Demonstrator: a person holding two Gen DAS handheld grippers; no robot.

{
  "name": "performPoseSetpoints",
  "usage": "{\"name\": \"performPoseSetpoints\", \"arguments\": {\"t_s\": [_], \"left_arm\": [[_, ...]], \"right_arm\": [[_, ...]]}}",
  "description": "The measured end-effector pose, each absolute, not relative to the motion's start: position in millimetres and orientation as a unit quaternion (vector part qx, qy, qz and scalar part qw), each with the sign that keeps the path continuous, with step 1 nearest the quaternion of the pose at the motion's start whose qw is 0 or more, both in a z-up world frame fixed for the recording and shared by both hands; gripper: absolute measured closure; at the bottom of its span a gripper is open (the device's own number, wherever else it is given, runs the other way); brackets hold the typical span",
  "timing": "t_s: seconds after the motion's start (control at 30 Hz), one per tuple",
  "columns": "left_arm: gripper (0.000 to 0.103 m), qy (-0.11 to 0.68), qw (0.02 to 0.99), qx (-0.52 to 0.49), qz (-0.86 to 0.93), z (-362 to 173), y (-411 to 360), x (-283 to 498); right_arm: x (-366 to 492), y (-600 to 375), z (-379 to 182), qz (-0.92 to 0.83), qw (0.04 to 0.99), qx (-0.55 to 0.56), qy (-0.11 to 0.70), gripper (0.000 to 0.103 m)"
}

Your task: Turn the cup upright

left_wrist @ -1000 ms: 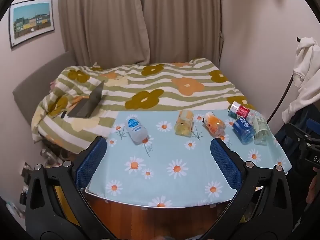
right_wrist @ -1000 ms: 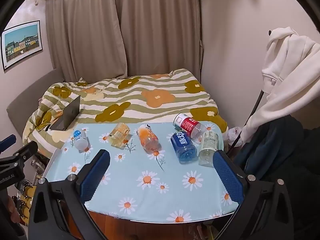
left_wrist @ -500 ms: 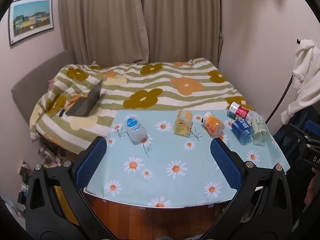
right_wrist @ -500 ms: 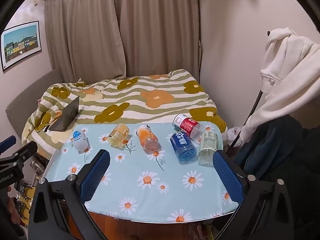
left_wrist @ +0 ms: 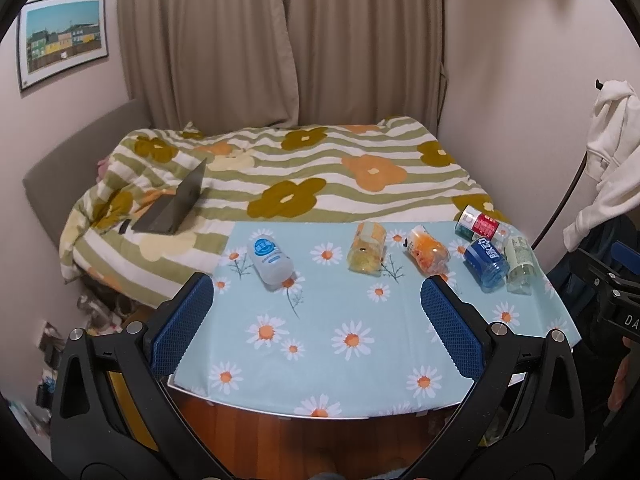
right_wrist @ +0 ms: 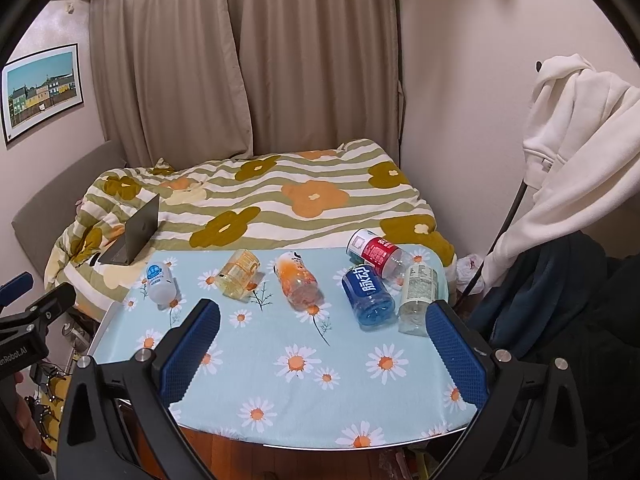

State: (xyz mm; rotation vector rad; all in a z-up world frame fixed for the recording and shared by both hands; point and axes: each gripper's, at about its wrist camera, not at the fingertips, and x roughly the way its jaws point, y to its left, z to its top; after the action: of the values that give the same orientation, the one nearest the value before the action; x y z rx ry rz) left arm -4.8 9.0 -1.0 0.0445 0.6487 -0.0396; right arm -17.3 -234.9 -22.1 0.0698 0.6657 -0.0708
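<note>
The left gripper (left_wrist: 316, 324) hangs wide open over the near edge of the worktop (left_wrist: 400, 320), holding nothing. Six bottles lie on their sides on the daisy cloth. At 11 o'clock is the white bottle (left_wrist: 272, 260), at 12 the yellow bottle (left_wrist: 366, 253), at 1 the orange bottle (left_wrist: 427, 254). At 2 o'clock the red bottle (left_wrist: 478, 224), blue bottle (left_wrist: 487, 264) and clear bottle (left_wrist: 519, 262) lie close together.

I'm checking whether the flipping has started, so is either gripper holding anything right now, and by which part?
Nothing is held. The left gripper and right gripper are both open, with only the daisy-print light blue tablecloth showing between their blue pads.
</note>
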Motion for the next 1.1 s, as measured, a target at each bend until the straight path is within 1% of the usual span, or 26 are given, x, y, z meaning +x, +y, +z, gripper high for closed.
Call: {"name": "performPoseSetpoints", "arguments": {"t_s": [1.1], "left_arm": [[0.0,0.321,0.947,0.021,-0.02,-3,5,-1]], "right_arm": [[-18,-234,-23,-0.035,0.943,0.036,0.328,0.0]]}}
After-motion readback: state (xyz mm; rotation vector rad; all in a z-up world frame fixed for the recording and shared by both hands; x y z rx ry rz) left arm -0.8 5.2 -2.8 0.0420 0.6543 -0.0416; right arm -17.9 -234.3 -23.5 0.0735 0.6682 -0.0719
